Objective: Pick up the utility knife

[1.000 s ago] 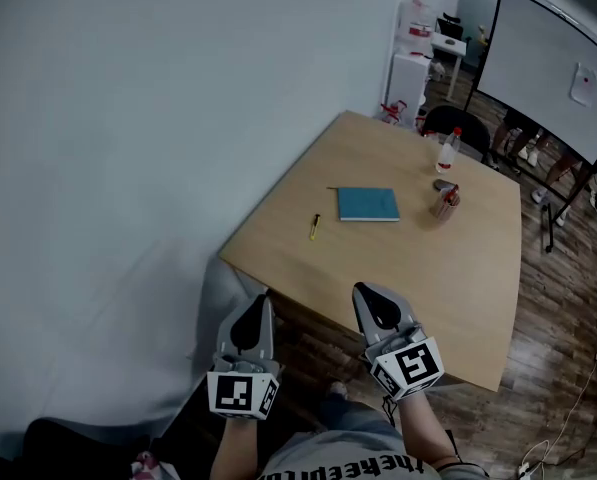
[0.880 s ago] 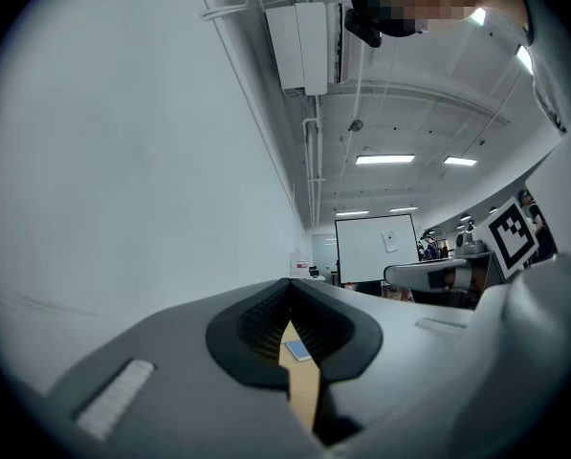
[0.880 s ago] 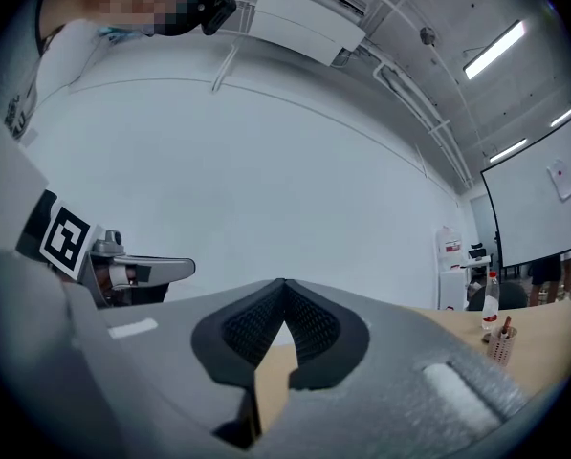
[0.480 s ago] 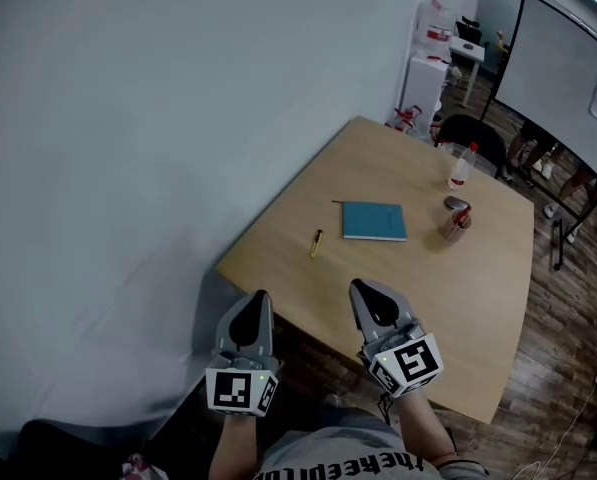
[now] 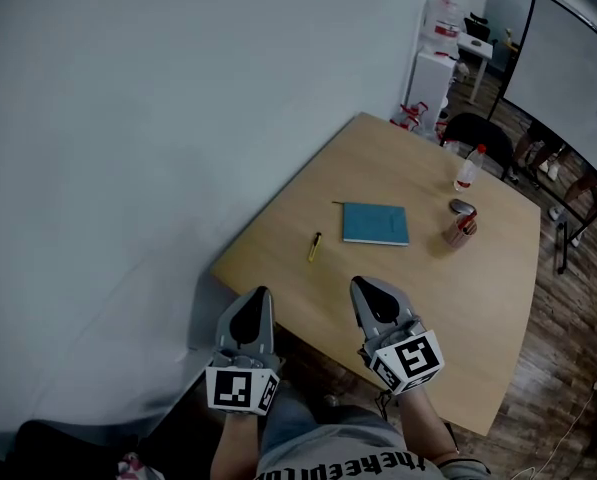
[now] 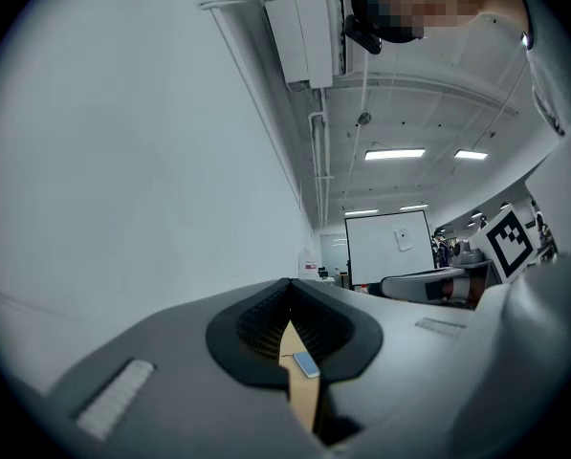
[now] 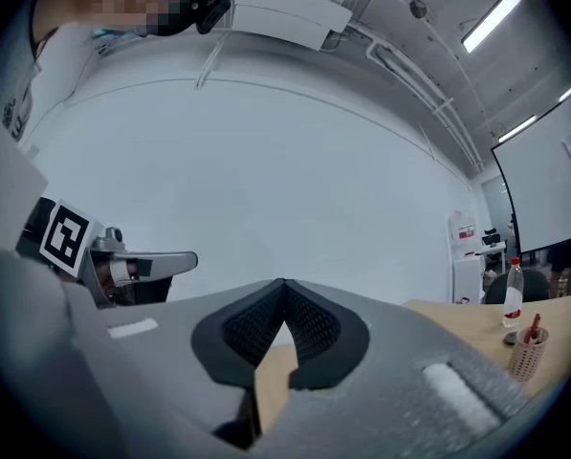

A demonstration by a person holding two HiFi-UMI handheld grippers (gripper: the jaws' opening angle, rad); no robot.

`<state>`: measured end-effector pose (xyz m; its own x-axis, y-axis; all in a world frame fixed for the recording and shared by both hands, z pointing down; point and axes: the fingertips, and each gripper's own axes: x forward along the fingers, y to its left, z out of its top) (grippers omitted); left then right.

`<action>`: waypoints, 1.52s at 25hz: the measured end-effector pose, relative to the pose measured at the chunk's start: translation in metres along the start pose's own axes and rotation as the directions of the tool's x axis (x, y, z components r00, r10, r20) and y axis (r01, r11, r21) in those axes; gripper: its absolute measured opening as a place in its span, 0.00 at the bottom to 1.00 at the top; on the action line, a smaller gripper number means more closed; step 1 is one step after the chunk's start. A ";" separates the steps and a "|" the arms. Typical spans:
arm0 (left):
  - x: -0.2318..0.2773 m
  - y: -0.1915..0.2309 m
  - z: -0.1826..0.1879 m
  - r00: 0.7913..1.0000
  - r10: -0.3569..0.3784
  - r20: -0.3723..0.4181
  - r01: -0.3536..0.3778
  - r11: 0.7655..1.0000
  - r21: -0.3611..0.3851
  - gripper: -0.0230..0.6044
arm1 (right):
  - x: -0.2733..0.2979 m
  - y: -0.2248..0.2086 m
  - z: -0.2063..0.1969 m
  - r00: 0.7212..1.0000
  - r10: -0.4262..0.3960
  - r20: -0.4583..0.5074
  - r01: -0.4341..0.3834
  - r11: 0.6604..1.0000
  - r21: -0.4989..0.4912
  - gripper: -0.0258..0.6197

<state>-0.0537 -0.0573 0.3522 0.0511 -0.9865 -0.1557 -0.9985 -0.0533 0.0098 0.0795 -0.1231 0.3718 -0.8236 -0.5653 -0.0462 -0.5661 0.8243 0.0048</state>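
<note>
Utility knife point(image 5: 314, 247) lies mid-frame on the table point(image 5: 448, 298), left of the blue notebook point(image 5: 375, 223). Your left gripper point(image 5: 260, 300) and right gripper point(image 5: 366, 291) are both closed and empty at the bottom of the frame, well short of it, so the reach hasn't begun.

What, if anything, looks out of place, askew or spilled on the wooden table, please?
Nothing stands out. On the light wooden table, the small yellow utility knife lies flat, apart from the flat teal notebook. The clear red-capped bottle and the mesh pen cup stand upright, and no spill shows.
</note>
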 end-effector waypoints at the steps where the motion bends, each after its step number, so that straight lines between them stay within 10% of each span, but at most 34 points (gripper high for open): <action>1: 0.003 0.002 0.000 1.000 -0.002 0.000 0.002 1.000 0.001 0.07 | 0.003 -0.002 -0.001 1.000 -0.001 -0.003 0.001 1.000 0.003 0.04; 23: 0.100 0.087 -0.021 0.990 -0.136 -0.034 0.135 0.991 -0.021 0.07 | 0.132 -0.054 -0.066 0.952 -0.135 -0.275 0.186 0.968 0.167 0.04; 38: 0.141 0.122 -0.042 0.969 -0.240 -0.062 0.237 0.970 -0.046 0.07 | 0.176 -0.072 -0.160 0.851 -0.137 -0.507 0.371 0.840 0.395 0.04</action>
<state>-0.1677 -0.2098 0.3727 0.2898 -0.9527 -0.0920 -0.9561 -0.2926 0.0182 -0.0302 -0.2867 0.5235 -0.6414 -0.6092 0.4664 -0.7670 0.4953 -0.4079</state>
